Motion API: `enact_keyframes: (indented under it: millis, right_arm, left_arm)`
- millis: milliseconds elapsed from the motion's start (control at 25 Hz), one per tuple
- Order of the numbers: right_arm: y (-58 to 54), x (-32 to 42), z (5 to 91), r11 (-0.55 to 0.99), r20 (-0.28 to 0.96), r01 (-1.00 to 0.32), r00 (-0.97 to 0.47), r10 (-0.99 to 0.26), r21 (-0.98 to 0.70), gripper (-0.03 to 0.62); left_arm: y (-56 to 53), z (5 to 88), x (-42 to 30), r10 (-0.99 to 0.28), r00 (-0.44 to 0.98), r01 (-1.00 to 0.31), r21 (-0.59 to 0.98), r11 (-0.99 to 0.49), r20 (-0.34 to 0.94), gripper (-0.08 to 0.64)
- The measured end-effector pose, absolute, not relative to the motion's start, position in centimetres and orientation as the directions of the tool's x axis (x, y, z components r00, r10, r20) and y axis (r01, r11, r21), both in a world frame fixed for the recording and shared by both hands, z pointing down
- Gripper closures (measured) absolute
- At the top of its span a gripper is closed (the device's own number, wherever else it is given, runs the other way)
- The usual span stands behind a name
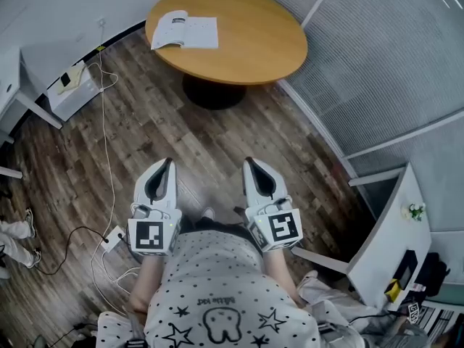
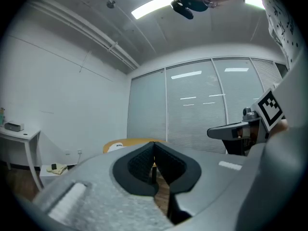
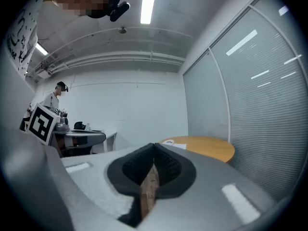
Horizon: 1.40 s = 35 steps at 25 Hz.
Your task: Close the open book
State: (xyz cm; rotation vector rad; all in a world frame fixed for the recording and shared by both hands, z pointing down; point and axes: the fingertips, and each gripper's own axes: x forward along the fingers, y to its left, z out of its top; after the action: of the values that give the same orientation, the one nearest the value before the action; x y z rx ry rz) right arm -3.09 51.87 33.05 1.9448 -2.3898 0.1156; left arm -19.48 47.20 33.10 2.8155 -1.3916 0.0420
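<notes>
An open book (image 1: 185, 31) lies with white pages up on the left part of a round wooden table (image 1: 246, 49), far ahead of me in the head view. My left gripper (image 1: 168, 162) and right gripper (image 1: 249, 162) are held side by side close to my body, pointing toward the table, both shut with nothing between the jaws. In the left gripper view the left gripper (image 2: 153, 145) meets at its tips, with the table (image 2: 127, 143) small behind it. The right gripper (image 3: 154, 146) in its own view is also shut, and the book (image 3: 174, 145) shows faintly on the table (image 3: 211, 147).
Wood floor lies between me and the table. A white cable (image 1: 104, 136) runs across the floor at left beside a low white unit (image 1: 72, 89). Glass partition walls (image 1: 377, 64) stand at right, with a white desk (image 1: 395, 230) near my right side. A person (image 3: 53, 100) stands at the far desk.
</notes>
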Motion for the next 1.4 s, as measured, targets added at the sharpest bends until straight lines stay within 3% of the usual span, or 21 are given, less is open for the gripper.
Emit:
enact_keyframes:
  millis: [520,800,1400]
  right_arm:
    - [52.0,1.0,32.7,0.186,0.068,-0.981,-0.189,-0.98,-0.047,0.588]
    - [52.9,5.5,34.2,0.143,0.101,-0.989,-0.147,-0.984,-0.047,0.588]
    - [47.5,6.1,35.5,0.148,0.184,-0.989,-0.148,-0.972,-0.012,0.588]
  left_arm:
    - [46.8,33.3,-17.0,-0.791,0.611,-0.791,-0.004,-0.612,0.027,0.551]
    - [46.3,33.4,-16.8,-0.774,0.632,-0.775,0.015,-0.632,0.024,0.551]
    - [41.8,35.9,-16.0,-0.772,0.63,-0.777,0.072,-0.626,0.087,0.551]
